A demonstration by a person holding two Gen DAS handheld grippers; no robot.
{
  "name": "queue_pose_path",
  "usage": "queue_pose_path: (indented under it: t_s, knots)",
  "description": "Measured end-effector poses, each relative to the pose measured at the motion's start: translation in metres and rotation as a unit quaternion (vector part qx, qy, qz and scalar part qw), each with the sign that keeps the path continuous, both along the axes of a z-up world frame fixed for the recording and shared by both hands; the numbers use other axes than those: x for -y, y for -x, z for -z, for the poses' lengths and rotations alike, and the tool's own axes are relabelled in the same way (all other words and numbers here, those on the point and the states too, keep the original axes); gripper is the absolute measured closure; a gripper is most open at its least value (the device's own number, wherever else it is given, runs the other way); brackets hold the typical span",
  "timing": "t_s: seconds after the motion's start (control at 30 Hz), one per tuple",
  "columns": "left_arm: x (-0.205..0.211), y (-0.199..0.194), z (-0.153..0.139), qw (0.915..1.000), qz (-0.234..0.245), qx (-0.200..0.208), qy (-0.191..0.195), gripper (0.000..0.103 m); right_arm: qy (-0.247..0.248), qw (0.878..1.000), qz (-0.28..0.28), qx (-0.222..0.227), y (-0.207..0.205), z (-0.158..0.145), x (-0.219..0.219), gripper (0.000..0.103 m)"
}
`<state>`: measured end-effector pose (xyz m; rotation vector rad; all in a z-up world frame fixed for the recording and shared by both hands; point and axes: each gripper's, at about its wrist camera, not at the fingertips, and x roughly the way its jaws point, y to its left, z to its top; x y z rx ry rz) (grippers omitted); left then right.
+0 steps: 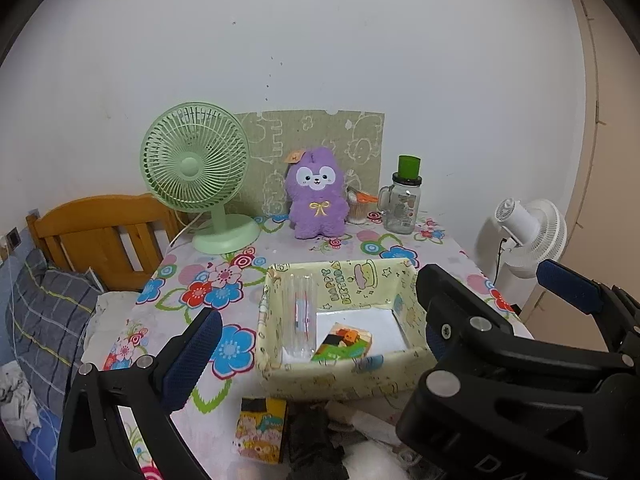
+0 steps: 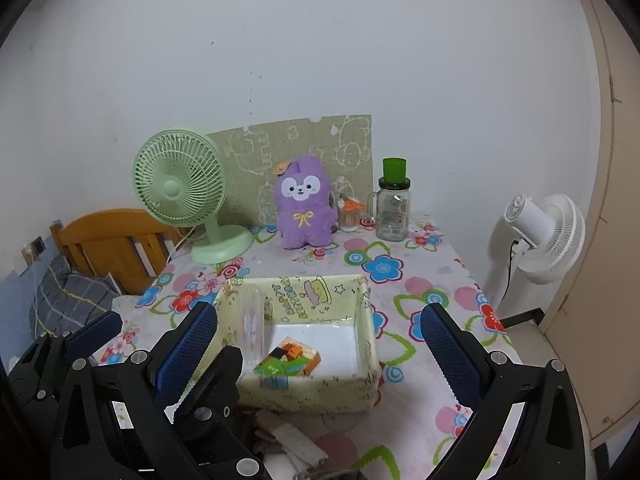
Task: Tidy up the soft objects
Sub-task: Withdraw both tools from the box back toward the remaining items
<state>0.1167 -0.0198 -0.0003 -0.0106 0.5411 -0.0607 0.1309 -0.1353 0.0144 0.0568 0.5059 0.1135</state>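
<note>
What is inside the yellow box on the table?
Inside the yellow box lie a colourful little packet and a clear plastic thing against its left wall. The near wall hides the floor right behind it.

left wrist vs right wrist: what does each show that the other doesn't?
Left wrist only: a yellow cartoon packet on the table just in front of the box, and the box's right wall hidden by the right gripper.

Right wrist only: the box's right wall unobstructed, and white packets near the table's front edge.

Both: purple plush, green fan, glass jar, the box holding a clear tube and a colourful packet. Both grippers open, empty.
</note>
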Motion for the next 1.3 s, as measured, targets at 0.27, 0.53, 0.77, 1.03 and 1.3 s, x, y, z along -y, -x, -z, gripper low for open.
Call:
queue_pose_path:
  t_s: [0.27,0.53,0.77,1.03,1.3]
  knots:
    - [0.001,0.027,0.007,1.0,-0.003,0.003,0.007,0.0,0.006,1.0,-0.006,0.007,0.029,0.004,0.0,0.0]
    - [0.003,0.048,0.021,0.9999,-0.004,0.006,0.011,0.0,0.004,1.0,-0.008,0.009,0.053,0.018,0.003,0.0]
    - [0.005,0.06,0.042,0.9998,-0.003,-0.004,0.02,0.0,0.007,1.0,-0.008,0.004,0.069,0.038,0.005,0.0]
    - [0.005,0.072,0.058,0.9998,-0.002,-0.009,0.018,0.0,0.007,1.0,-0.011,-0.005,0.076,0.056,0.006,0.0]
    - [0.006,0.075,0.077,0.9997,0.006,-0.014,0.017,0.0,0.009,1.0,-0.016,-0.015,0.08,0.076,0.005,0.0]
